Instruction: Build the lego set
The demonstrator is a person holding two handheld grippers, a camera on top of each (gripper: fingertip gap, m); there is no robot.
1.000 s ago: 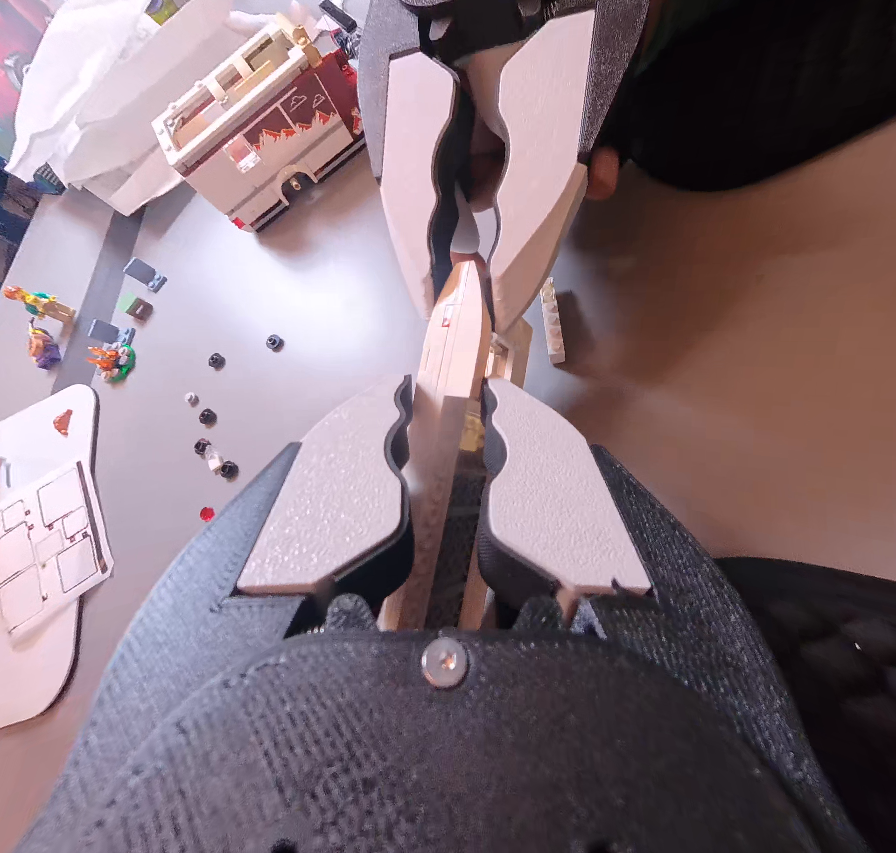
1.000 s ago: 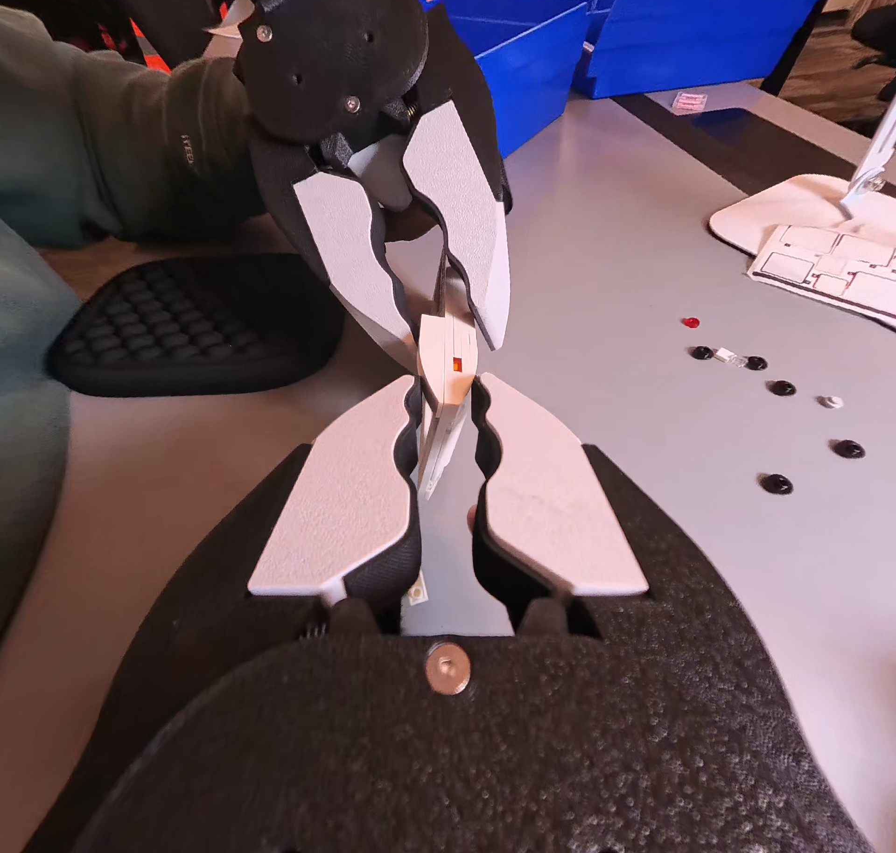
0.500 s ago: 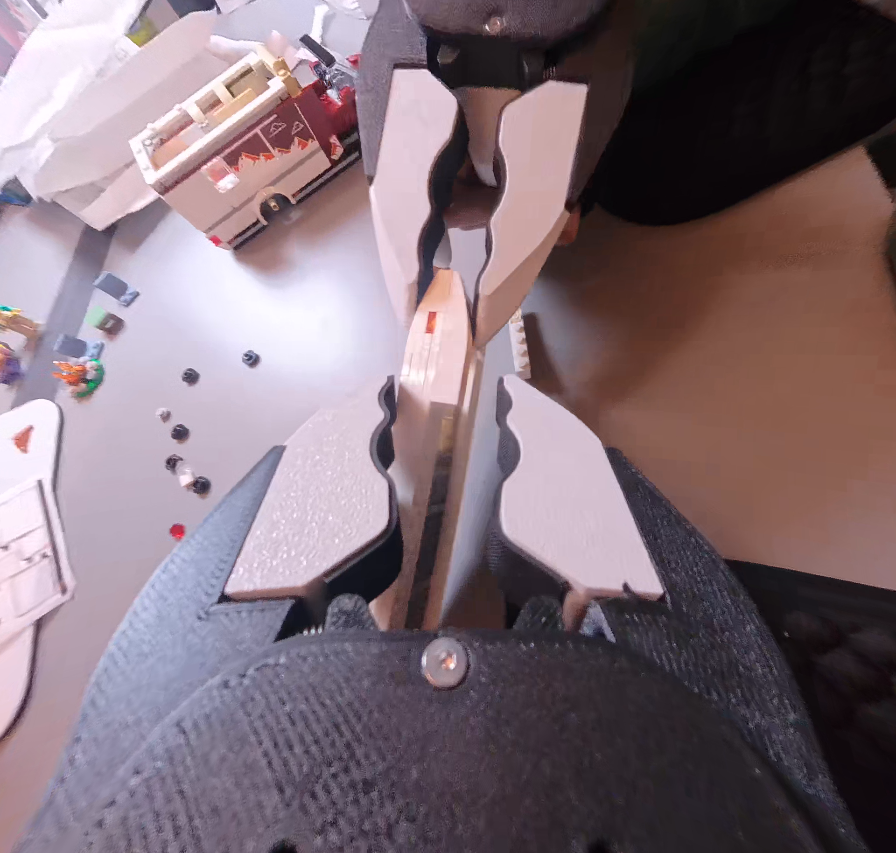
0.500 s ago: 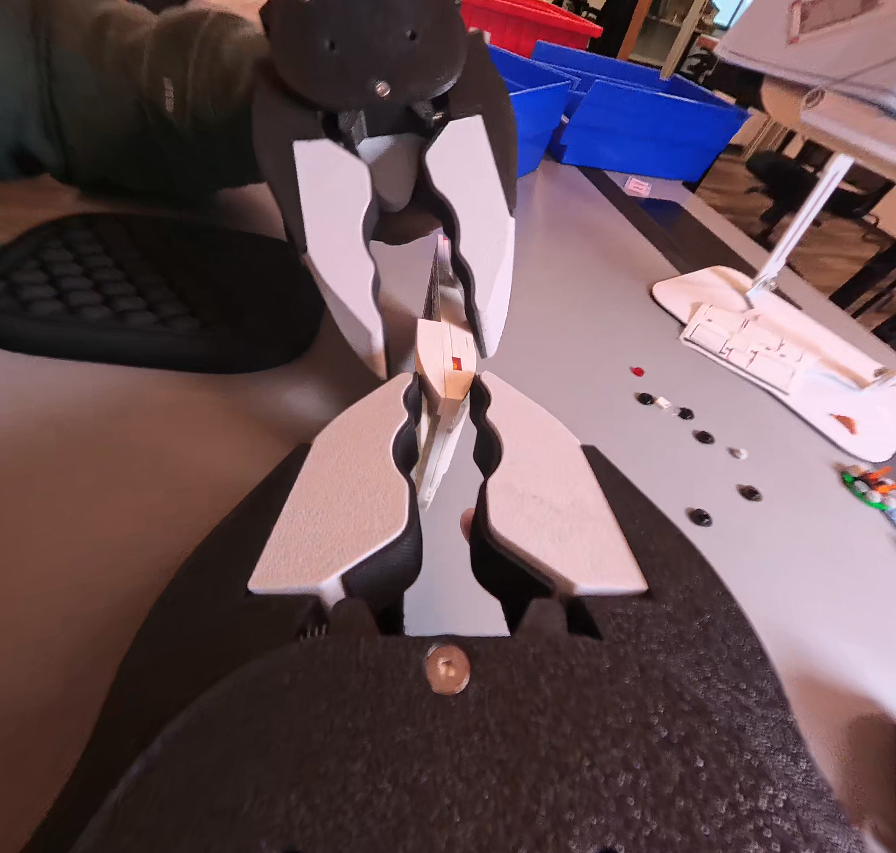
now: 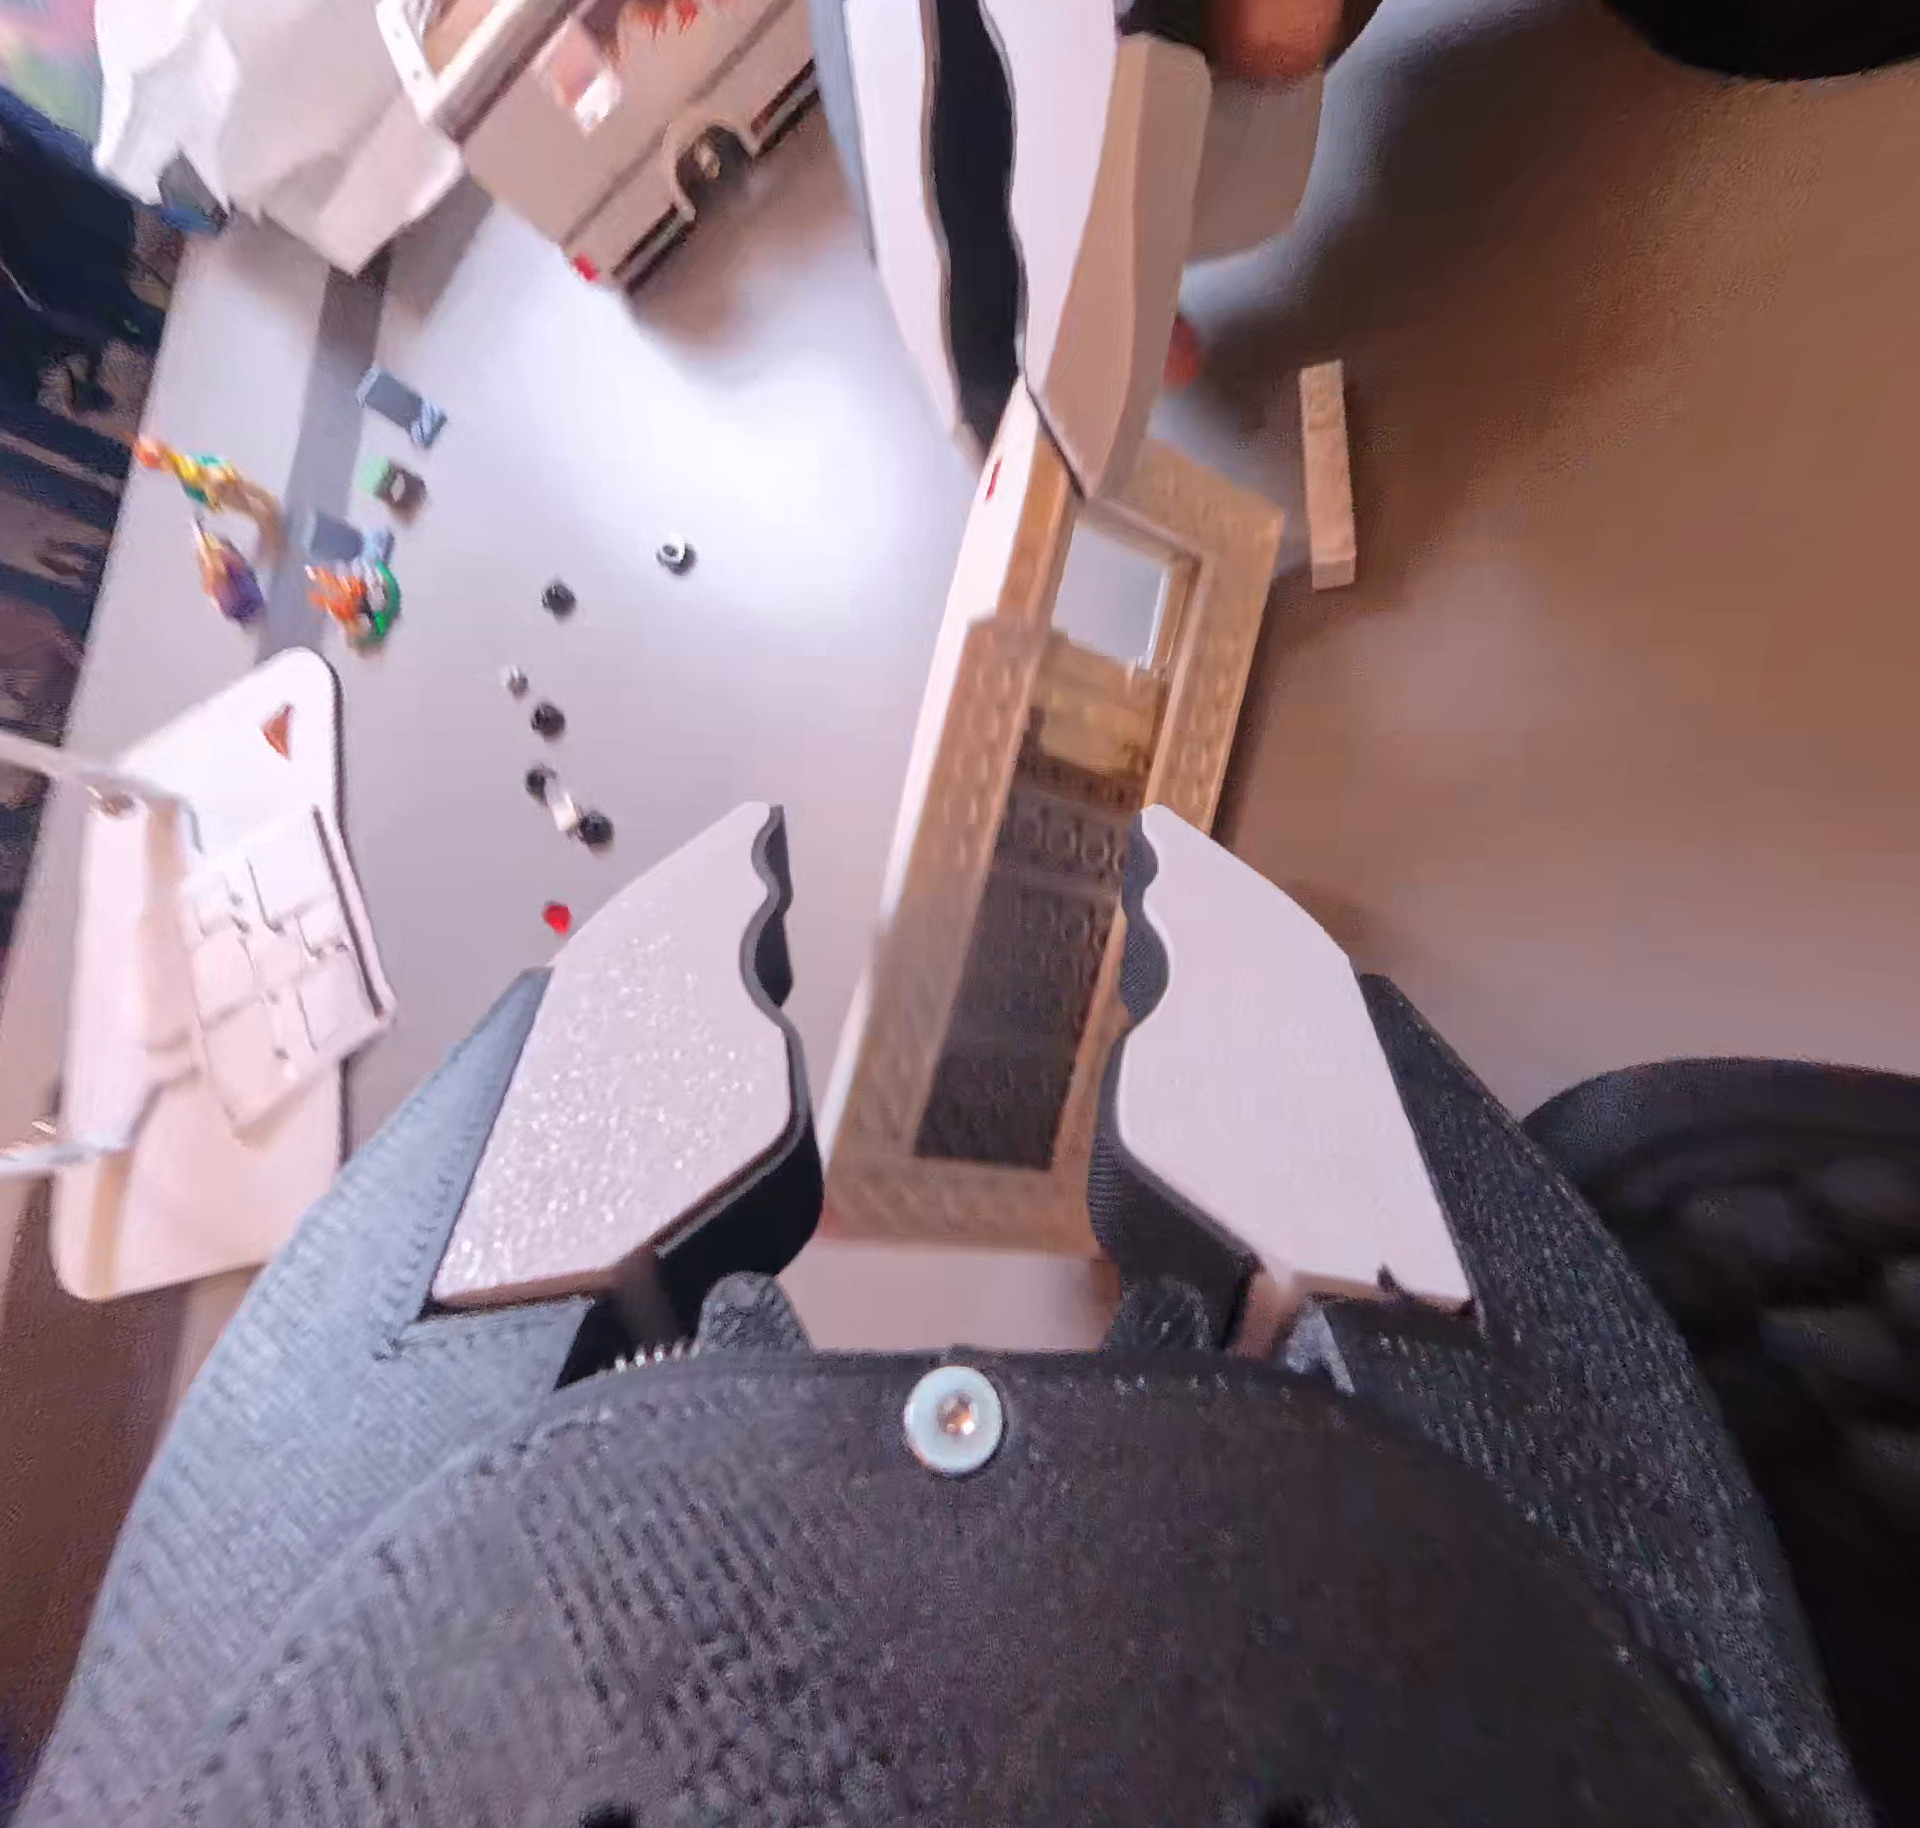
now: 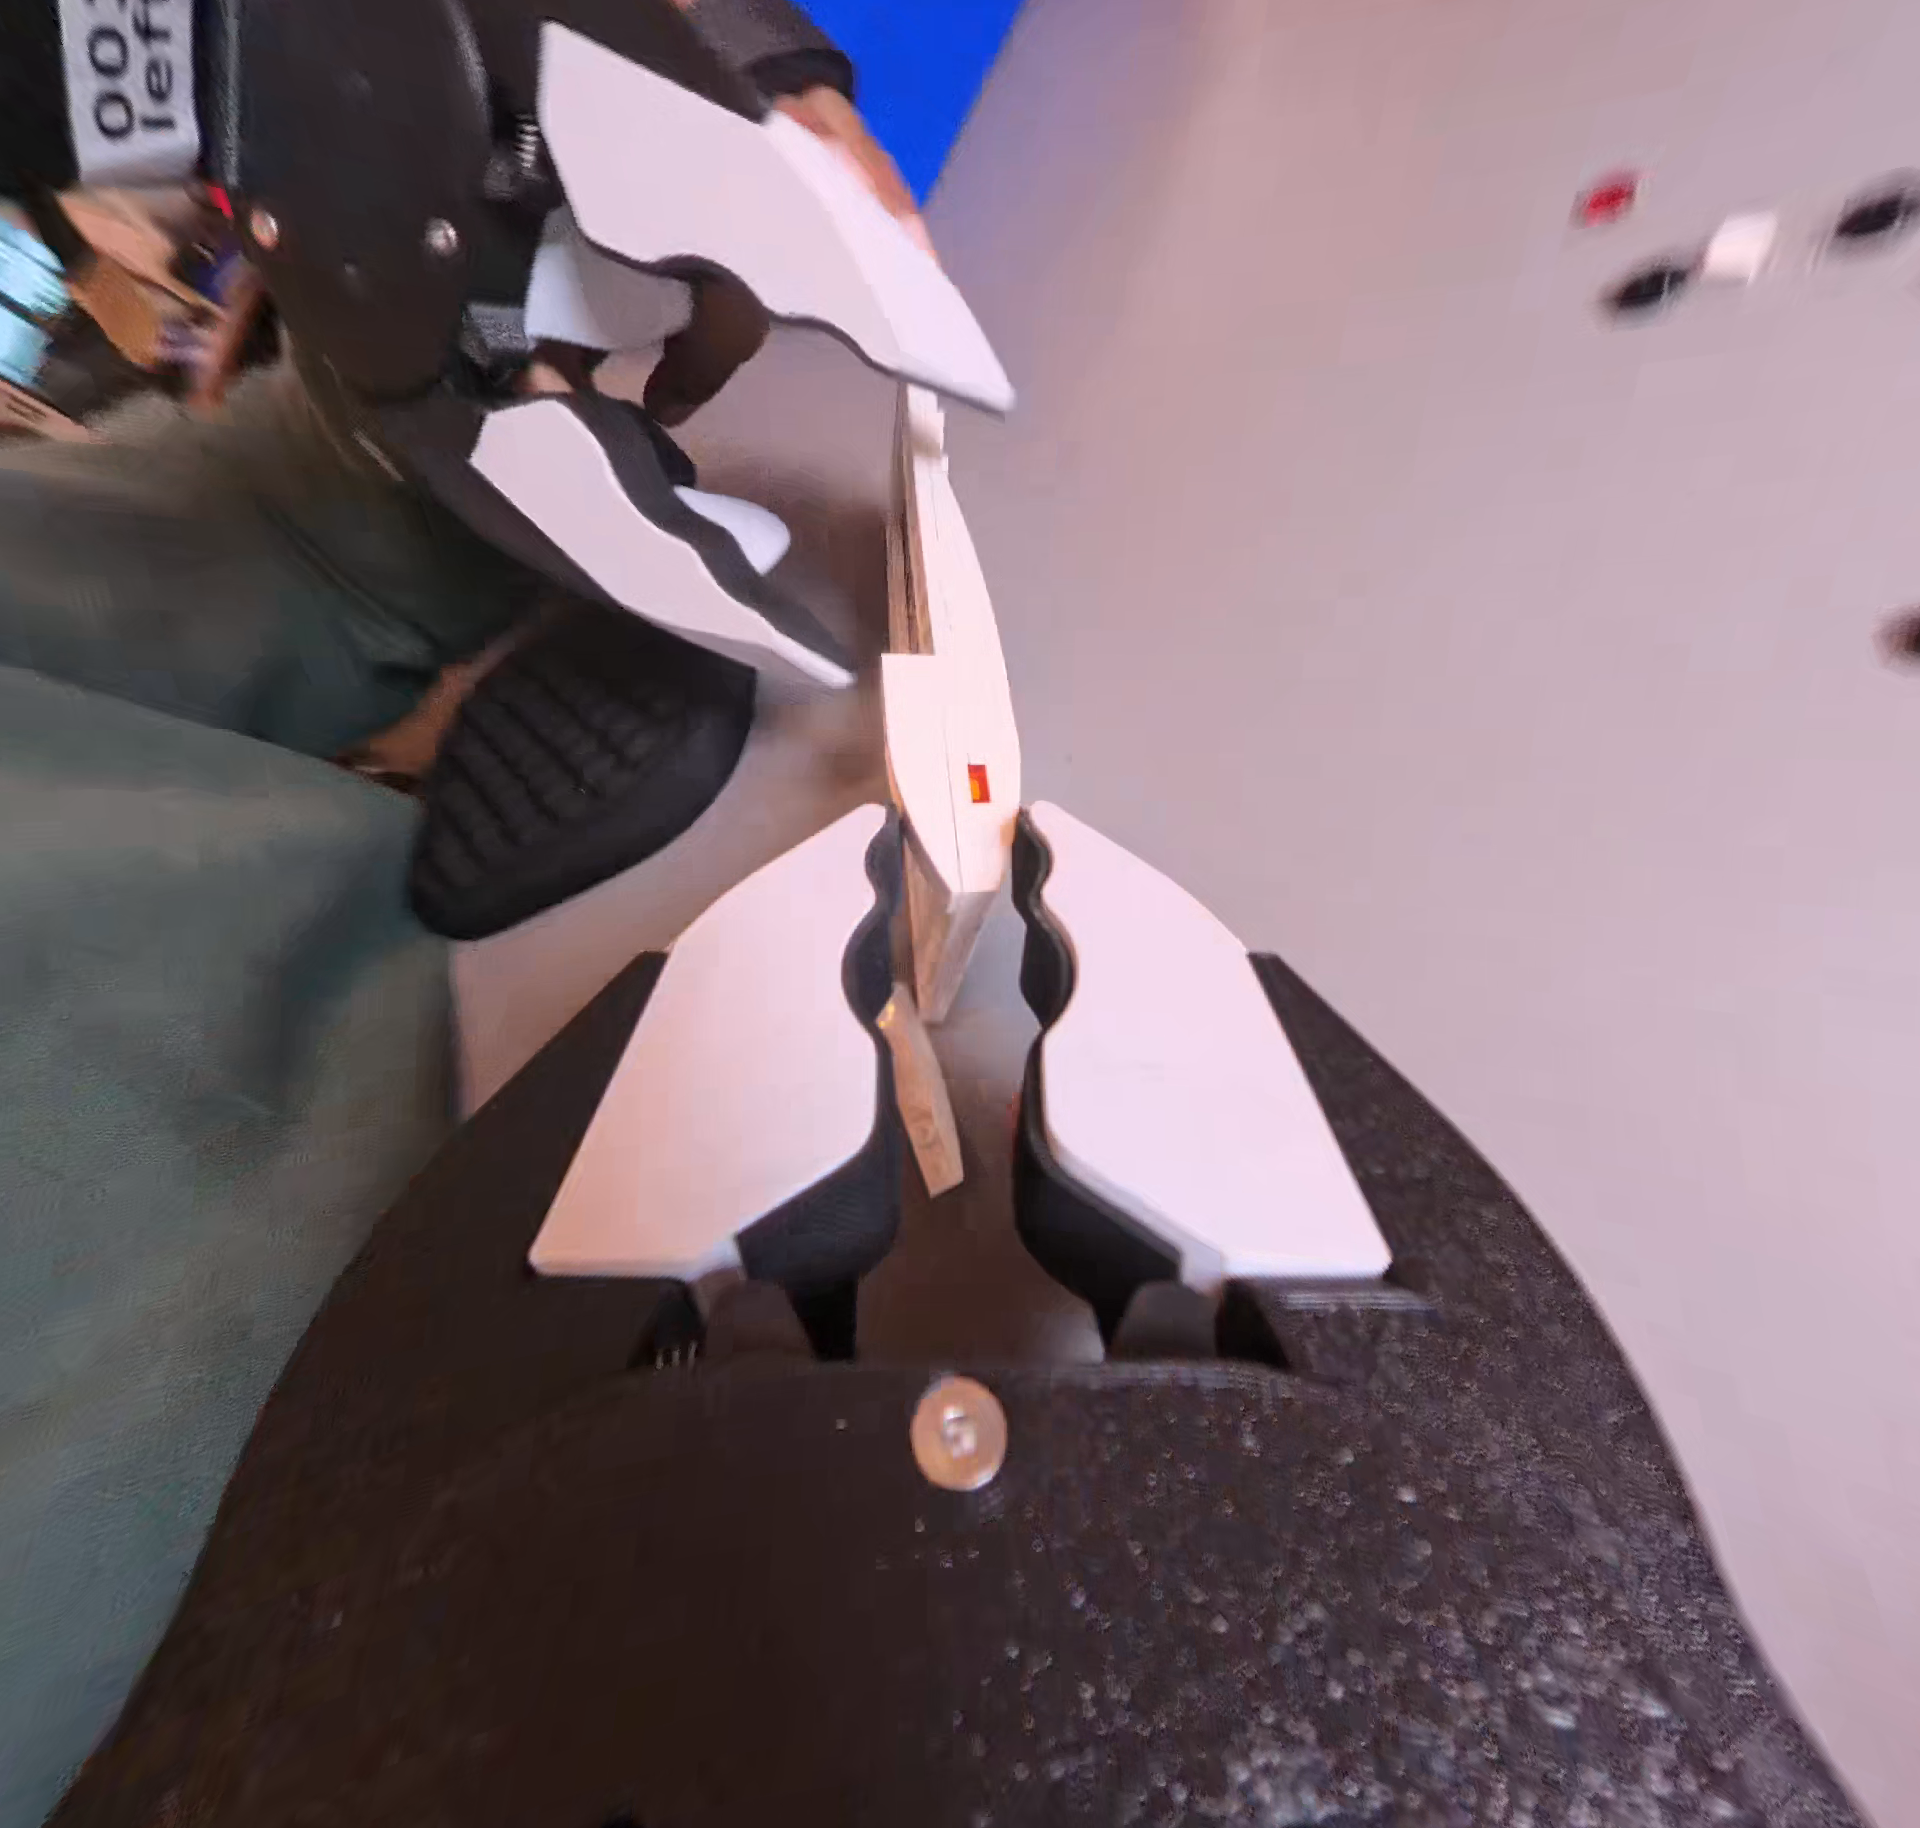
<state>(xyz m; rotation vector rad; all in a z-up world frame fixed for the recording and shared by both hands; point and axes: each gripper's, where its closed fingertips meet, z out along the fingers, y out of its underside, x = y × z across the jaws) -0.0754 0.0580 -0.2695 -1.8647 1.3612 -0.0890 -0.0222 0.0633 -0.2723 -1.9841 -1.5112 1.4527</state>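
Observation:
A long brick-built panel (image 5: 956, 760), white outside with a tan studded frame and a dark inner strip, runs between both grippers. My left gripper (image 5: 961, 828) is open. The panel's near end lies between its fingers, with a clear gap at the left pad (image 5: 769, 905), so it is not gripped. My right gripper (image 6: 956, 822) is shut on the panel's other end (image 6: 951, 698), next to a small red-orange mark. In the left wrist view the right gripper (image 5: 1029, 448) shows at the top, clamped on the far end. In the right wrist view the left gripper (image 6: 925, 537) shows with its fingers spread.
On the grey table are a dark red and white toy truck (image 5: 613, 116), white paper (image 5: 239, 64), several small black round pieces (image 5: 545, 718), small figures (image 5: 223, 531), a white lamp base (image 5: 208, 947) and a loose tan brick (image 5: 1330, 474). A black cushion (image 6: 561, 781) lies beside a person's sleeve. About 6 cm separates my left fingertips from my right. About 6 cm separates my right fingertips from the loose tan brick (image 5: 1330, 474). It is also in sight in the right wrist view (image 6: 914, 1078).
My left gripper has opened wide and let go of the panel. The right gripper keeps its hold, and the panel has turned so its studded face shows.

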